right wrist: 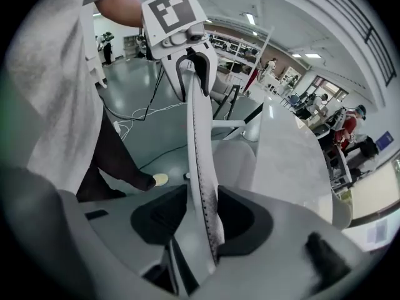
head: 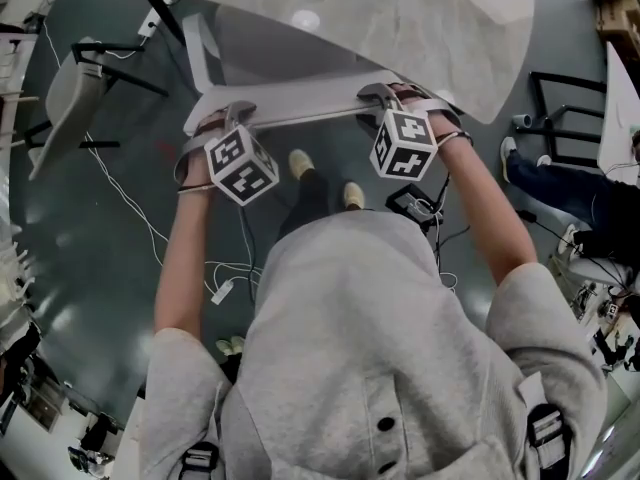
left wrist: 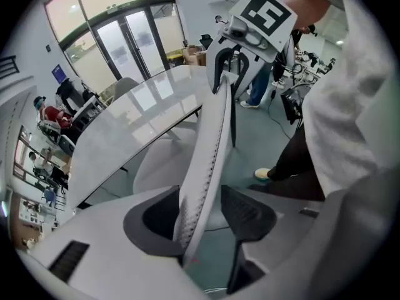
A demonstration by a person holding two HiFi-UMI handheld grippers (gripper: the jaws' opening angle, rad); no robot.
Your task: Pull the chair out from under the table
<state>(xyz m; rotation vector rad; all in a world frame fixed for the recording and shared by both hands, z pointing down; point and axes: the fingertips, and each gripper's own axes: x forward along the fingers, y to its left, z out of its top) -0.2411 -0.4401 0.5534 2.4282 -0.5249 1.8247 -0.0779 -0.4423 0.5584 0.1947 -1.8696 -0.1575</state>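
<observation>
Jaws apart, my left gripper [left wrist: 201, 217] and right gripper [right wrist: 199, 217] straddle the chair back [head: 300, 103]; the head view hides that gap but shows the table [head: 420, 28].

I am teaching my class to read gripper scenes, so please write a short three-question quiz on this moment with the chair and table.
1. True or false: the left gripper and the right gripper both straddle the backrest.
2. The seat is: A) under the table; B) on the table; C) upside down.
3. Fill in: both grippers' fingers are ___.
Key: 1 true; 2 A; 3 open.
</observation>
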